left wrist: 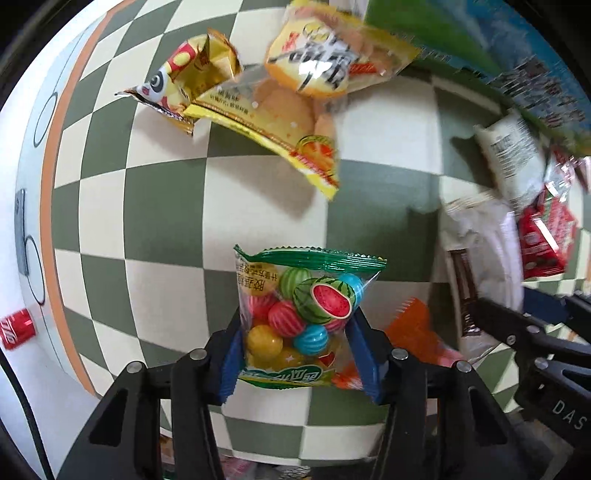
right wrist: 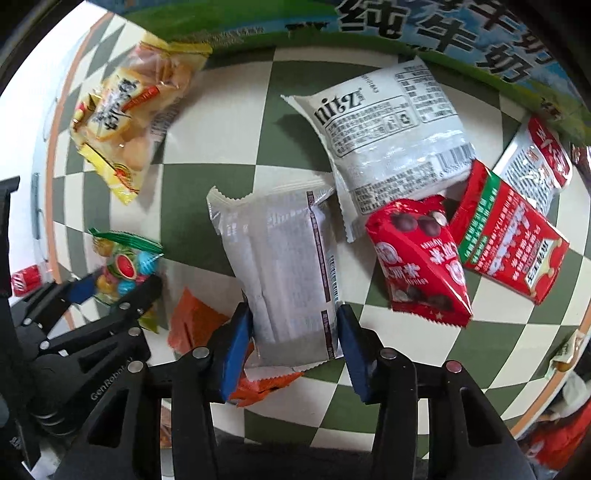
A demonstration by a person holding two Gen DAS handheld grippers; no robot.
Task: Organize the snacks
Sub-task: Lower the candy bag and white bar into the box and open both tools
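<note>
My left gripper (left wrist: pixel 295 350) is shut on a clear bag of watermelon gum balls (left wrist: pixel 299 317) with a green top, held above the checkered cloth; it also shows in the right wrist view (right wrist: pixel 123 267). My right gripper (right wrist: pixel 293 332) is shut on a silver-white snack packet (right wrist: pixel 280 266), which shows at the right of the left wrist view (left wrist: pixel 480 236). An orange packet (right wrist: pixel 195 321) lies under and between the two grippers. Yellow biscuit bags (left wrist: pixel 295 110) lie further back.
A green-and-cream checkered cloth (left wrist: pixel 384 136) covers the table. A white Nitz packet (right wrist: pixel 391 133), a red chocolate packet (right wrist: pixel 421 258) and red-green packets (right wrist: pixel 509 236) lie at the right. A blue-green milk carton box (right wrist: pixel 424 26) stands at the back. A red can (left wrist: pixel 16 328) is at the left.
</note>
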